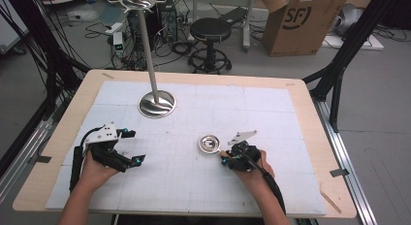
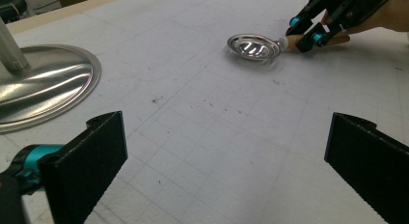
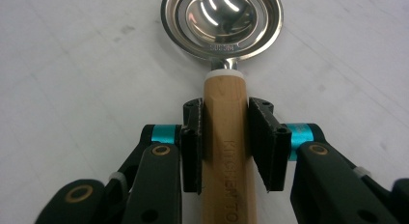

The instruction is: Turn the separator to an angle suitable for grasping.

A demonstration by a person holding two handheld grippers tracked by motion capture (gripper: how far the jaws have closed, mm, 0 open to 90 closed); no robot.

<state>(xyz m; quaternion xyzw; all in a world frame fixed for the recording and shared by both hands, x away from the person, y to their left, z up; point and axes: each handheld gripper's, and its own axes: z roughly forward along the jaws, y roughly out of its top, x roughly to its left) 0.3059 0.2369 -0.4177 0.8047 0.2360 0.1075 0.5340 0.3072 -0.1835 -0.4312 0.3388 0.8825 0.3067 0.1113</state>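
The high view looked down over the counter; both gripper views sat low, sharing the ladle.

a black stool stands beyond the table, a cardboard box to its right (printed lettering), cables strewn over the floor.

The white mat on the table lies open between the two hands and across its far right half. The metal stand, its round base and upright pole, blocks the far left-centre. A steel ladle, held in the right claw, sits mid-mat; the left claw gapes over bare mat.
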